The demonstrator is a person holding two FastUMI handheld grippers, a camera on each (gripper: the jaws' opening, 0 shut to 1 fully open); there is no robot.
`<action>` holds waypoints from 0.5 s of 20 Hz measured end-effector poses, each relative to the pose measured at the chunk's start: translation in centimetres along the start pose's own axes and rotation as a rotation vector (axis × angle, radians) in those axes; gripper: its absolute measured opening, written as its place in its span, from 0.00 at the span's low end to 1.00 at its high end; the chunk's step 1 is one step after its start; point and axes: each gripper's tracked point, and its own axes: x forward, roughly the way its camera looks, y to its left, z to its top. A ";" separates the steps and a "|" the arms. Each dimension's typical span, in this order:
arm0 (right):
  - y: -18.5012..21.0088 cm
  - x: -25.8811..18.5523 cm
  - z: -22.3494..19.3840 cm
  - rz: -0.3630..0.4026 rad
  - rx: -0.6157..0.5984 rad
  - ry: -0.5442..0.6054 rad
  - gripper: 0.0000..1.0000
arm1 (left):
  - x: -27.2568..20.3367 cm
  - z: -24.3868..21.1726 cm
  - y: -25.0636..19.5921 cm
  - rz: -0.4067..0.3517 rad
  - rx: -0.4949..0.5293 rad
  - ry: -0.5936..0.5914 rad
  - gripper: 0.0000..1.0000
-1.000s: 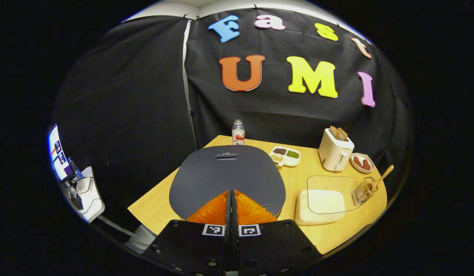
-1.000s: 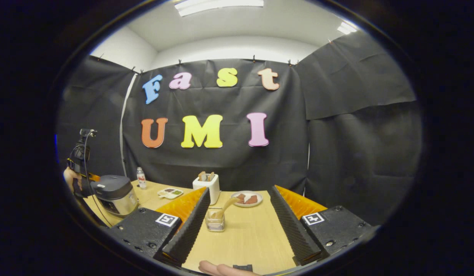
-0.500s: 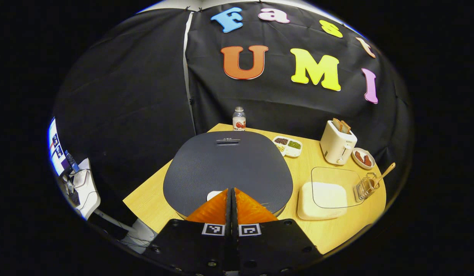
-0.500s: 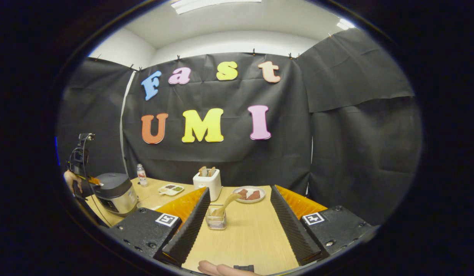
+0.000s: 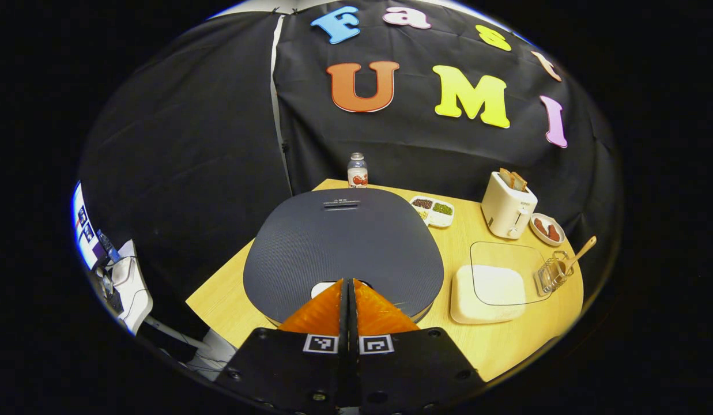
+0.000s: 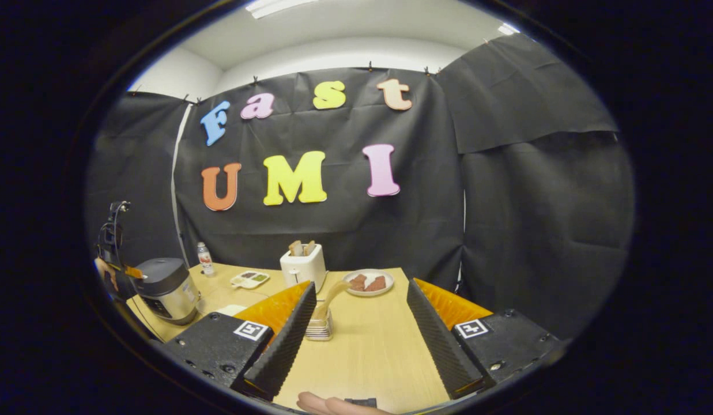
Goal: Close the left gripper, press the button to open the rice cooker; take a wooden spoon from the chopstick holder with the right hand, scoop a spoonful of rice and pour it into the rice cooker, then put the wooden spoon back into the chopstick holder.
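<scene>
Dark rice cooker (image 5: pixel 343 253) lid down, wooden spoon (image 5: pixel 576 254) tilted in chopstick holder (image 5: pixel 550 277)

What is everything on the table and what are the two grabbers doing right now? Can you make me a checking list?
Surface: wooden table, dry and flat.
Job's things: rice cooker with lid down; white button at its front edge; wooden spoon standing in the chopstick holder; rice container with a clear lid partly over it.
Clutter: toaster with bread, bottle, divided dish, plate of food.
Grippers: left gripper has jaws together, tips at the button; right gripper has jaws apart, facing the holder.
Cables: cable hanging from the left gripper.
Surroundings: black cloth walls; white device beside the table.
</scene>
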 end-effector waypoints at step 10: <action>1.9 -0.7 -0.2 -0.005 -0.072 -0.003 0.96 | -7.4 9.3 0.0 0.033 -0.059 -0.349 0.00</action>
